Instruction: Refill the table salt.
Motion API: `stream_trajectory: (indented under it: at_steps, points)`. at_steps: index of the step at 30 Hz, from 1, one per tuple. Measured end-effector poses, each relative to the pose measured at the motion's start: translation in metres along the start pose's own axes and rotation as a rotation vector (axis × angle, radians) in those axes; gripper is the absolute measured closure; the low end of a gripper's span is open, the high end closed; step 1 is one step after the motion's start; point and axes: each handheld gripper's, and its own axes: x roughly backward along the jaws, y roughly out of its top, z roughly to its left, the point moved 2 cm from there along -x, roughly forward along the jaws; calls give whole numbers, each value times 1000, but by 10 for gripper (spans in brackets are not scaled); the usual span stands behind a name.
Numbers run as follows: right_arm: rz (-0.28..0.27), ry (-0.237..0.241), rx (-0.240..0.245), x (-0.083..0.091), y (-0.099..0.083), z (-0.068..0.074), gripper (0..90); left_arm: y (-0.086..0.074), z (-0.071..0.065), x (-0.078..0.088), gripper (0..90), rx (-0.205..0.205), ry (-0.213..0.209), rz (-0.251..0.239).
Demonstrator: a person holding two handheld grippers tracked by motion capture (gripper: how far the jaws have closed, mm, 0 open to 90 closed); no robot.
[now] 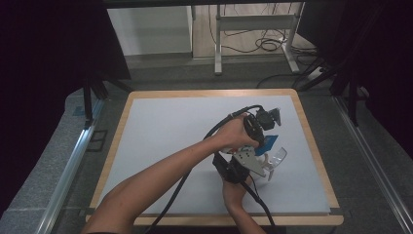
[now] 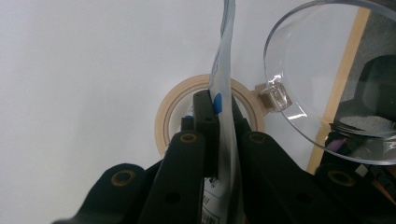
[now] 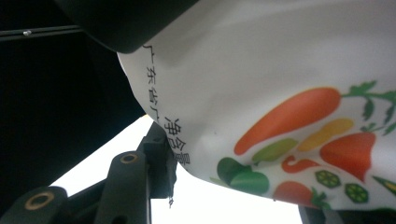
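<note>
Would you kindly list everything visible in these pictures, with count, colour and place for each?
Packet: one, white with printed vegetables and a blue edge, held between both grippers above the mat's right half.
Tape roll: one, beige, flat on the mat behind the left gripper's jaws.
Clear dome-shaped piece: one, transparent, right of the tape roll, near the mat's right edge.
Mat: one, pale grey, covering the board.
Board: one, light wood, its rim framing the mat.
Metal frame: one, grey, on the floor beyond the table, with black cables.
Left gripper: one, black, shut on the packet's edge.
Right gripper: one, black, jaws around the packet.
Forearms: two, entering from the bottom.
</note>
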Motion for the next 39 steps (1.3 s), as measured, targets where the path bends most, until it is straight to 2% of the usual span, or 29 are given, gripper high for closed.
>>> stream_trajectory:
  at_steps: [23, 39]
  points:
    - [1, -9, 15, 0, 0, -1, 533, 1, 0, 0, 900, -3, -4, -8]
    - [-12, -25, 2, 0, 3, -2, 533, 5, -1, 0, 900, -4, 1, 2]
